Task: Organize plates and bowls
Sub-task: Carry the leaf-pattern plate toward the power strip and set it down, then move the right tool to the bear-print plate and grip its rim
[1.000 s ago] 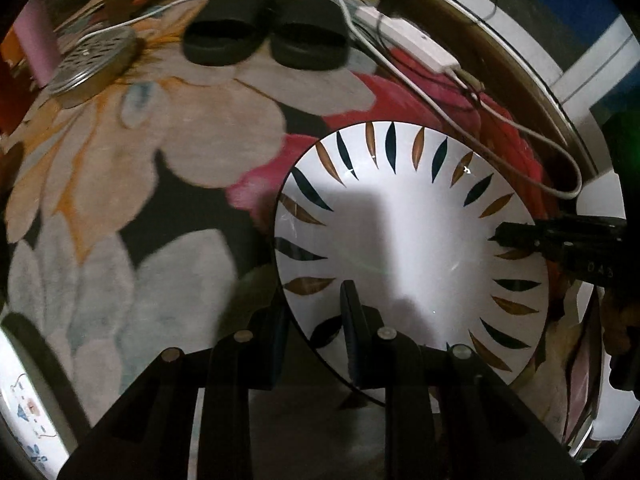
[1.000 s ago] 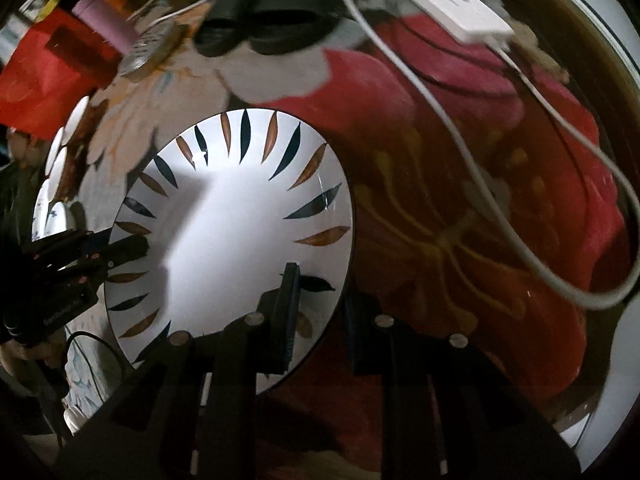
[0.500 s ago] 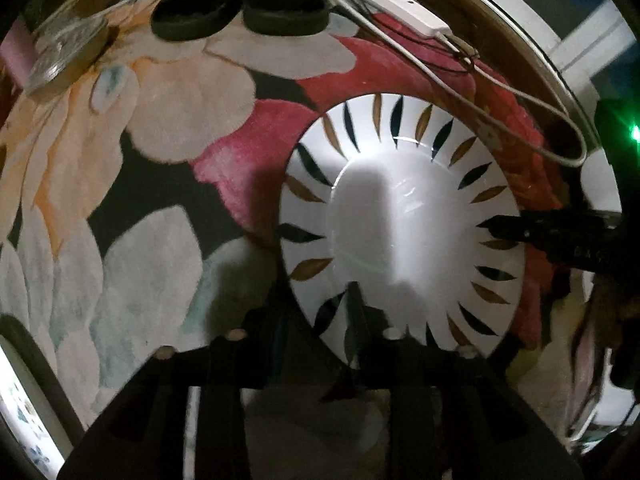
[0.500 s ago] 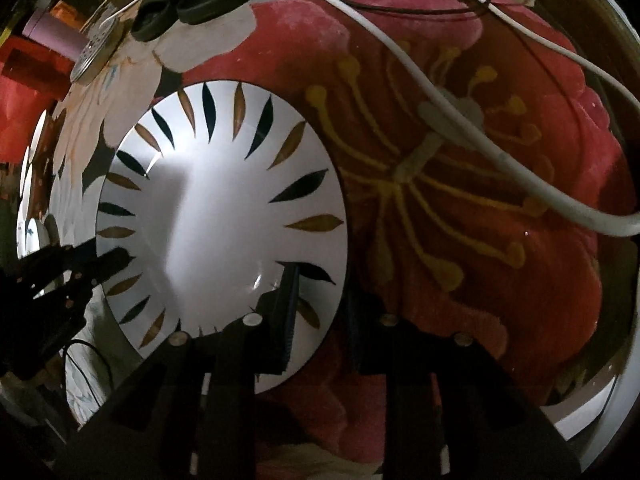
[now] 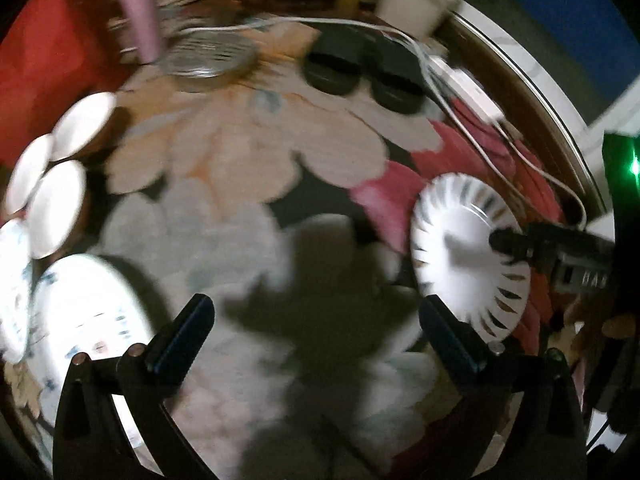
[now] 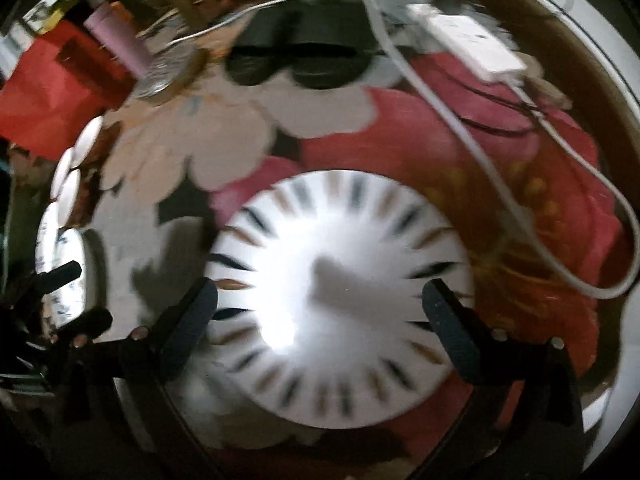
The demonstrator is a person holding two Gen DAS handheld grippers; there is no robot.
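Both views blurred. My left gripper (image 5: 316, 332) has its fingers spread wide, nothing between them, only floral rug (image 5: 224, 184) below. My right gripper (image 6: 320, 312) is spread wide too, holding nothing; the leaf-rim plate (image 6: 340, 236) lies flat on the rug under and between its fingers, and I can't tell whether they touch it. In the left view that one plate sits at the right, with the right gripper's tip over it.

Count: 1 leaf-rim plate. Far left, 3 small white bowls (image 5: 60, 204) clustered, touching or overlapping. Below them a blue-patterned plate (image 5: 84, 312), with another white patterned piece at the left edge, too blurred to name.

Other stuff: 2 black slippers (image 5: 360, 68) side by side, 1 metal strainer lid (image 5: 212, 60), 1 pink cup (image 5: 140, 4), 1 white power strip (image 6: 468, 40) with white cable (image 6: 460, 120) across the red flower.
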